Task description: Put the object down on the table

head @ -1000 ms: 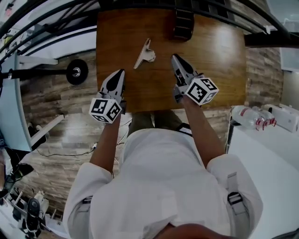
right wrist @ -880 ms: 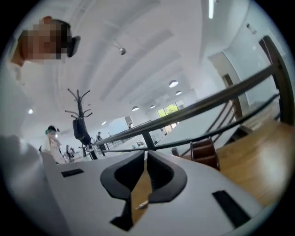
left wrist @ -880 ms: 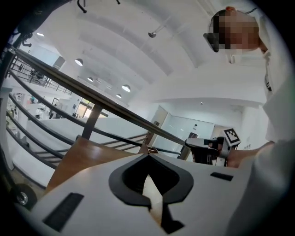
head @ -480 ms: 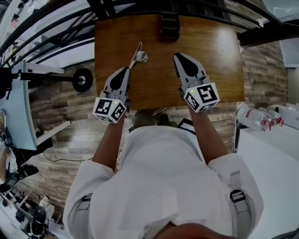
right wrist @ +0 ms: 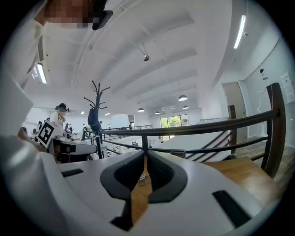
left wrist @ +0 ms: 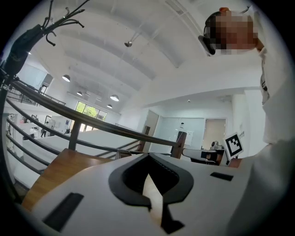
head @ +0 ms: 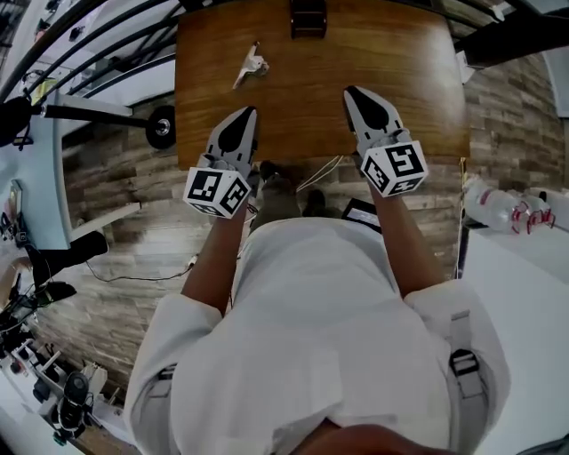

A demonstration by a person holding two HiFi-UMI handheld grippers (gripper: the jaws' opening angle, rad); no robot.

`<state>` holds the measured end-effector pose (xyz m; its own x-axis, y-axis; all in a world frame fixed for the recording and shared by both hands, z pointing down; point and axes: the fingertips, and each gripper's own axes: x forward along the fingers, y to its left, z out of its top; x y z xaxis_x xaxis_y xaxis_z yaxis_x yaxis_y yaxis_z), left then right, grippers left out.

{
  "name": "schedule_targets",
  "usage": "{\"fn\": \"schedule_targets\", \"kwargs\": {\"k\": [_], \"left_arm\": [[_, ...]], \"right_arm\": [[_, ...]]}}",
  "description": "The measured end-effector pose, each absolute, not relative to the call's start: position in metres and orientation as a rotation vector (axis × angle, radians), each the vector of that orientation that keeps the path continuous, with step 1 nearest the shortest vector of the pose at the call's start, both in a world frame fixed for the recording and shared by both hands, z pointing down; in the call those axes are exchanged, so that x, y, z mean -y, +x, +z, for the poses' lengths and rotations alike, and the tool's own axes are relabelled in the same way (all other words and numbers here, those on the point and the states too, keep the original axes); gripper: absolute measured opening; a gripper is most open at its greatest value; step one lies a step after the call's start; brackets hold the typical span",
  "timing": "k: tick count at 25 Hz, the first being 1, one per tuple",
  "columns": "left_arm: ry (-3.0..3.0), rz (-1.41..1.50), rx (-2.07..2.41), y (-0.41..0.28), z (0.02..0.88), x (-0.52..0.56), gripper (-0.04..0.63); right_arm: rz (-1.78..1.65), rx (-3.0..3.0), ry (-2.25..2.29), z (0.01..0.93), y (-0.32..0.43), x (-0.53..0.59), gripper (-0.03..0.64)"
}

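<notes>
A small metal clip lies on the wooden table, far left, with nothing holding it. My left gripper hovers over the table's near edge, below and a little right of the clip, its jaws together and empty. My right gripper is over the near middle-right of the table, also shut and empty. In the left gripper view the left gripper's tips meet with nothing between them. The right gripper's tips meet too, and a sliver of the clip shows through the slit below them.
A black block sits at the table's far edge, middle. A metal railing runs behind the table. Left of the table stands a bar with a black disc. Plastic bottles lie on a white surface at the right.
Both grippers have drawn back toward the table's near edge, still shut. The clip stays on the table and now lies farther from them.
</notes>
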<state>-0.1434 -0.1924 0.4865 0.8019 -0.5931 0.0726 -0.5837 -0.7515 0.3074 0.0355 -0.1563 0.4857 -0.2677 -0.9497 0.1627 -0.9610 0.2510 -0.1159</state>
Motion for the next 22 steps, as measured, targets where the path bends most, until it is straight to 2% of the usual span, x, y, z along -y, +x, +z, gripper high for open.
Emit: {"fn": "schedule_targets", "kwargs": {"k": [11, 22], "left_arm": [[2.65, -0.039, 0.834, -0.117, 0.488, 0.097, 0.014], [2.63, 0.007, 0.791, -0.112, 0.488, 0.084, 0.014]], "right_arm": [[0.367, 2.467, 1.829, 0.489, 0.071, 0.063, 0.034], [0.41, 2.556, 1.772, 0.487, 0.061, 0.051, 0.034]]}}
